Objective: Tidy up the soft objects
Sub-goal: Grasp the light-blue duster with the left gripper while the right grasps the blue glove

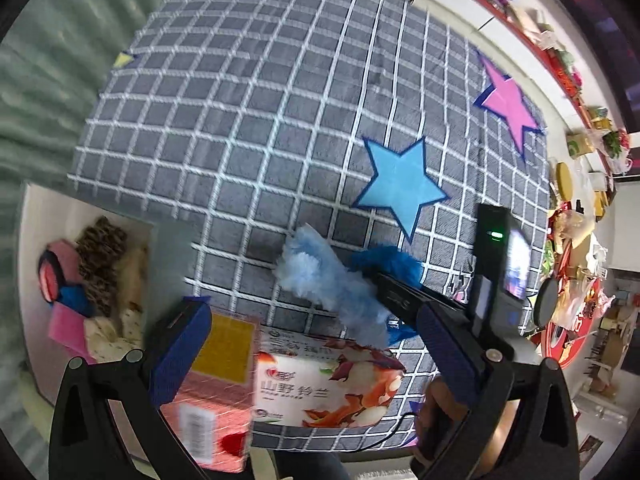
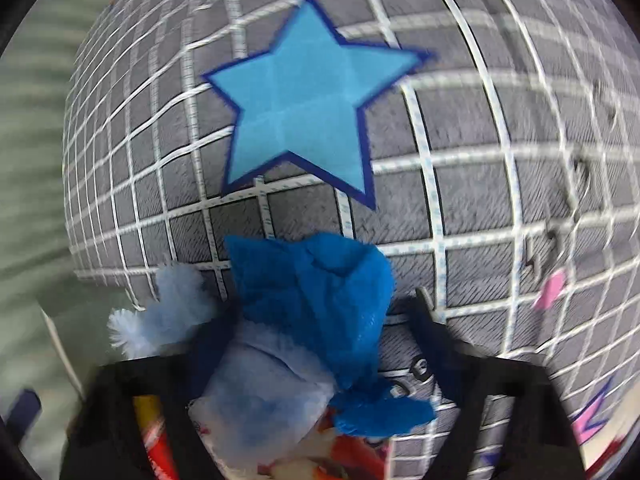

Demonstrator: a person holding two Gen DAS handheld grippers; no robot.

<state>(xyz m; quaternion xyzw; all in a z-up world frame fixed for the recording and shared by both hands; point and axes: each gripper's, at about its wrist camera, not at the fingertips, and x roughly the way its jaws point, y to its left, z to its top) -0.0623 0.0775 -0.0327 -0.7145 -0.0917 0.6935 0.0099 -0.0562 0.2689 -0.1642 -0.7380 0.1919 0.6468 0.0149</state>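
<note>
Left gripper [image 1: 304, 356] pointing down over a grey checked cloth [image 1: 256, 120], jaws set wide on either side of a pink-and-white tissue pack [image 1: 320, 380], pads apparently not pressing on it. Right gripper [image 1: 384, 280] with jaws narrowed on a fluffy pale-blue and dark-blue soft object [image 2: 312, 300], held just above the tissue pack and below a blue star patch [image 2: 304, 104]. At left, a white bin [image 1: 40, 220] holding more soft items.

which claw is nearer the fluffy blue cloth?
Right. The right claw is closed on the fluffy blue cloth; the left claw is open around the tissue pack just beside it, not touching the cloth.
</note>
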